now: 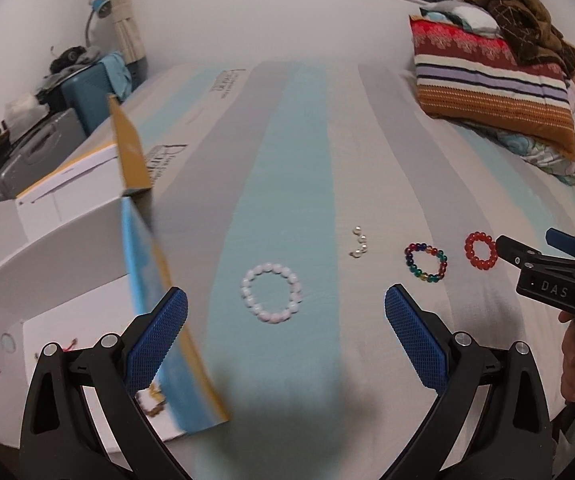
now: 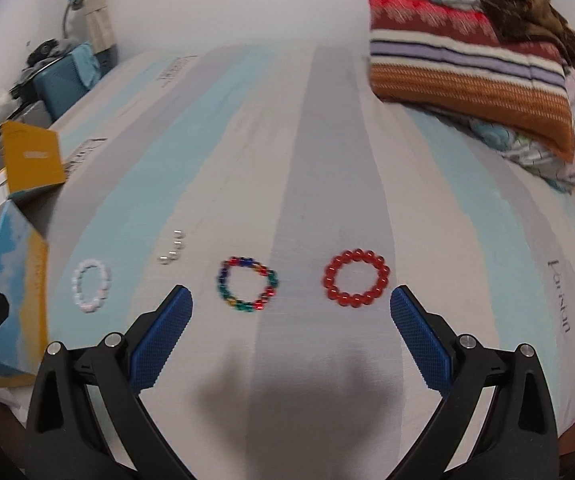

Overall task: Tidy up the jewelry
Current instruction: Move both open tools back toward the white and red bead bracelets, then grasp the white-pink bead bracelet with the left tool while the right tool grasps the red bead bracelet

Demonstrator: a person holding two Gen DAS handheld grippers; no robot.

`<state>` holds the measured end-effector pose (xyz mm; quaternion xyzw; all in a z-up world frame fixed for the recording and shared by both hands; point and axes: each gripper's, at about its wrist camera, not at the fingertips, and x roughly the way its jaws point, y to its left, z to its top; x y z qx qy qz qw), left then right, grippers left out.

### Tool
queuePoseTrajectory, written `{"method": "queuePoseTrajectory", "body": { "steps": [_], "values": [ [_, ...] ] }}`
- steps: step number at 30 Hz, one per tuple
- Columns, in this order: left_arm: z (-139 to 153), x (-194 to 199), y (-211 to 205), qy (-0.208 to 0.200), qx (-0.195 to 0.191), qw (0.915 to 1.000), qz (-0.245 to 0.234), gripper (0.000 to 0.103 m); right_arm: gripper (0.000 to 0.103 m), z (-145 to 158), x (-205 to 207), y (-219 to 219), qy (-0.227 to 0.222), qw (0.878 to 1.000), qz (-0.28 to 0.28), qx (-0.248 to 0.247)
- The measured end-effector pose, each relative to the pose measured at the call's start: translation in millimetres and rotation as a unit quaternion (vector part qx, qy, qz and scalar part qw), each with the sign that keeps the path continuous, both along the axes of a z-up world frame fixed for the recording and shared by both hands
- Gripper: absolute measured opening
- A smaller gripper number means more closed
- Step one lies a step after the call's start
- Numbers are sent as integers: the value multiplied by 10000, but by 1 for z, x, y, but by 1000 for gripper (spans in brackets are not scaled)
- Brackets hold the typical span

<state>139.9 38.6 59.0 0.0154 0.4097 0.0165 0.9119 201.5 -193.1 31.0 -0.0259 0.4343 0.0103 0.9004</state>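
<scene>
Several pieces of jewelry lie in a row on the striped bed sheet. A pale pink-white bead bracelet (image 1: 271, 293) lies just ahead of my open, empty left gripper (image 1: 286, 306); it also shows in the right wrist view (image 2: 91, 286). A small string of pearls (image 1: 359, 243) (image 2: 173, 251) lies further right. A multicolour bead bracelet (image 2: 247, 284) (image 1: 426, 262) and a red bead bracelet (image 2: 356, 278) (image 1: 481, 251) lie ahead of my open, empty right gripper (image 2: 291, 306). The right gripper also shows at the right edge of the left wrist view (image 1: 527, 254).
An open white cardboard box (image 1: 67, 264) with yellow and blue flaps stands at the left on the bed, something small inside it. Folded striped blankets (image 2: 467, 68) are piled at the far right. Suitcases (image 1: 83, 96) and clutter stand beyond the bed's left edge.
</scene>
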Motion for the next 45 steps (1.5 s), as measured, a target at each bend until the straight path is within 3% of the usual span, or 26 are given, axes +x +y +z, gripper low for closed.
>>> {"method": "queuePoseTrajectory", "body": {
  "steps": [20, 31, 39, 41, 45],
  "values": [
    [-98, 72, -19, 591, -129, 9981, -108, 97, 95, -79, 55, -57, 437, 9973, -577, 144],
    [-124, 87, -5, 672, -143, 9976, 63, 97, 95, -101, 67, -76, 561, 9957, -713, 203],
    [-135, 89, -8, 708, -79, 9975, 8, 94, 82, -104, 70, -90, 639, 9933, -902, 349],
    [-138, 91, -9, 752, -88, 9971, 3, 92, 70, -105, 71, -92, 652, 9928, -943, 336],
    [-140, 92, -10, 753, -101, 9971, -20, 83, 58, -108, 77, -93, 769, 9919, -972, 290]
  ]
}}
